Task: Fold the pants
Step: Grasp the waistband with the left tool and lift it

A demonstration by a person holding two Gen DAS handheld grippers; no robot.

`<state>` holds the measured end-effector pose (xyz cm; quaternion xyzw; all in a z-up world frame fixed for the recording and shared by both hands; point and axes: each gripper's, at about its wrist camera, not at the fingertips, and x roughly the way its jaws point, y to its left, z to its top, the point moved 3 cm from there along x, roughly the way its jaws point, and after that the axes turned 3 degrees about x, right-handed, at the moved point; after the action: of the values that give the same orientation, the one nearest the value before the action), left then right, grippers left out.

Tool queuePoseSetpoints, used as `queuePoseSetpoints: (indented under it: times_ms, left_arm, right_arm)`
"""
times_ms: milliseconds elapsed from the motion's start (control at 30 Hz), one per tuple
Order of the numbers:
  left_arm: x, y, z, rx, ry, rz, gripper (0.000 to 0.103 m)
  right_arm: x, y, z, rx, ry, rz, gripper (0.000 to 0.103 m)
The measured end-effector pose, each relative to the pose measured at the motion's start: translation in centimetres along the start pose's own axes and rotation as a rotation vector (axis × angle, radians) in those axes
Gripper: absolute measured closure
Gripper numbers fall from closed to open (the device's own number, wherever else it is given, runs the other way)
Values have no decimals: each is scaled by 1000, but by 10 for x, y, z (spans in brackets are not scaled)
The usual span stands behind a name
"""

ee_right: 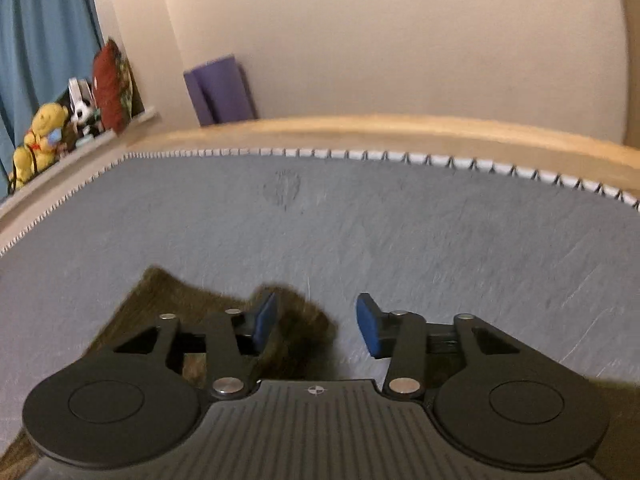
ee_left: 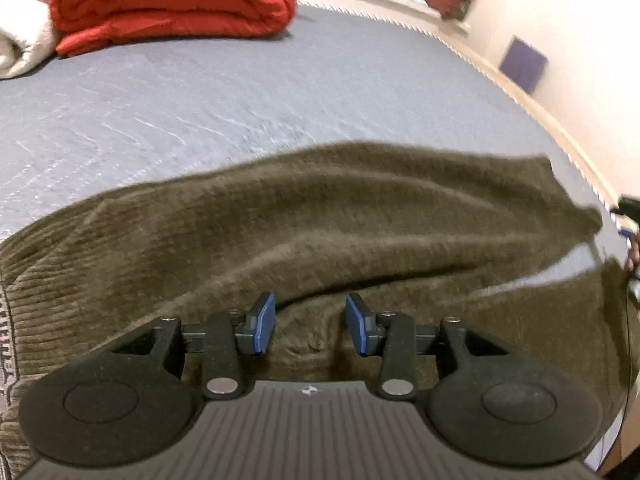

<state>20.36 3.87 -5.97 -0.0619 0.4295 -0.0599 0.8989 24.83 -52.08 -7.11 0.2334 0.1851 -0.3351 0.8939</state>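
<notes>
pants half-laid on bed, both tongs free of cloth

left wrist view: pants (ee_left: 320, 232), olive-brown ribbed/corduroy-type fabric, lie across the grey bed cover (ee_left: 240, 112); one leg is draped over the rest w/ deep soft creases. judged: light to medium weight, limp, no stiffness, not slippery, not fragile; will sag and drag if lifted by one point. best hold, in my view: waistband (ee_left: 10, 332) at left edge, or leg hem at far right. left gripper (ee_left: 311, 324) hovers over the crotch area, jaws apart, nothing pinched. waistband carries lettering, too cut off and blurred to read. red quilt (ee_left: 172, 0) folded at rear.

right wrist view: right gripper (ee_right: 316, 324) jaws apart; pants end (ee_right: 296, 320) lies under and beside the left pad, not clamped. no brand or label legible here.
</notes>
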Motion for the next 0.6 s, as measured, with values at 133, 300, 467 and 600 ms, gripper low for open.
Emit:
queuePoseSetpoints:
  times_ms: [133, 300, 467, 600]
  left_arm:
    - [-17, 45, 17, -71, -85, 67, 55]
    - [-36, 152, 23, -270, -136, 226, 47]
    - [-36, 247, -1, -492, -89, 299, 28]
    - [-21, 282, -18, -645, -41, 177, 22]
  right_arm:
    - [-25, 16, 4, -26, -33, 86, 51]
    - [-64, 66, -8, -174, -57, 302, 48]
    - [-117, 118, -44, -367, -25, 581, 47]
    - [-161, 156, -81, -522, 29, 784, 41]
